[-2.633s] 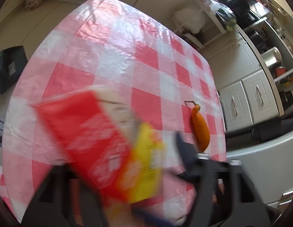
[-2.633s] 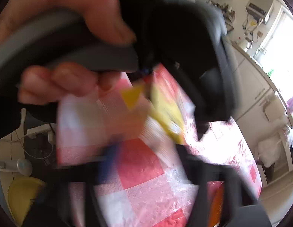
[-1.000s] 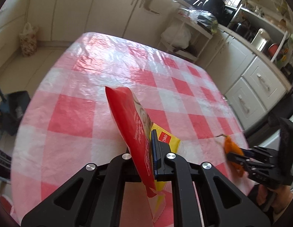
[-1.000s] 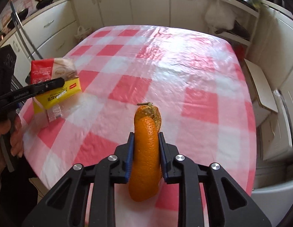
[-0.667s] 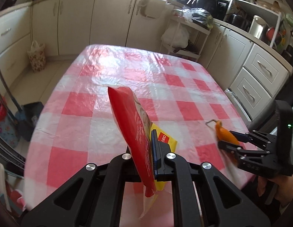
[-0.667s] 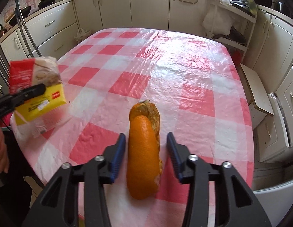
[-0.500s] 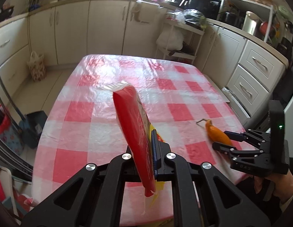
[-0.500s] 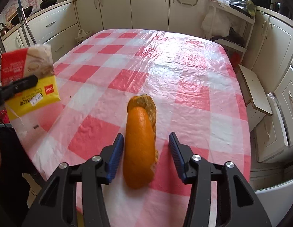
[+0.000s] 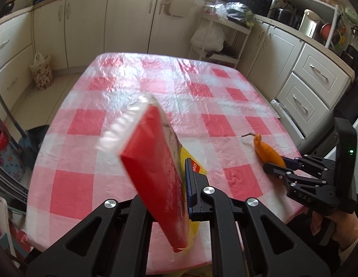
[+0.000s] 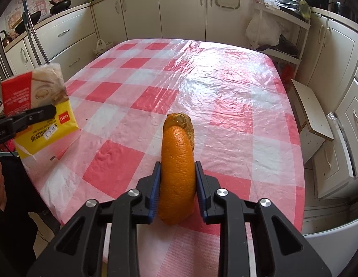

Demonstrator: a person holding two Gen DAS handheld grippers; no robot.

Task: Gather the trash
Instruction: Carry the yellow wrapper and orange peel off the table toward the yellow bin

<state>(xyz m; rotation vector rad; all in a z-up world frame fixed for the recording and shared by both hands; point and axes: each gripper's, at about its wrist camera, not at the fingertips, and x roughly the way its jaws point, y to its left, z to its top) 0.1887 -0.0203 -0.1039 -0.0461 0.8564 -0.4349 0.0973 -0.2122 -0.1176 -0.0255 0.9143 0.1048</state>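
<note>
The orange peel (image 10: 177, 173) lies on the near right part of the checked table (image 10: 225, 87), its long axis running straight away along the right claw (image 10: 177, 184), whose jaws have just been closing and now sit against both its sides, so it is pinched between them. The left claw (image 9: 182, 184), well apart at the near left edge of the table, is clamped almost fully closed on a red and yellow packet (image 9: 156, 168) held clear above the cloth. I judge the right claw the one placed to lift the peel.

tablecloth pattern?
Red-and-white check on the tablecloth, under a clear glossy plastic cover; clearest in the right wrist view.
</note>
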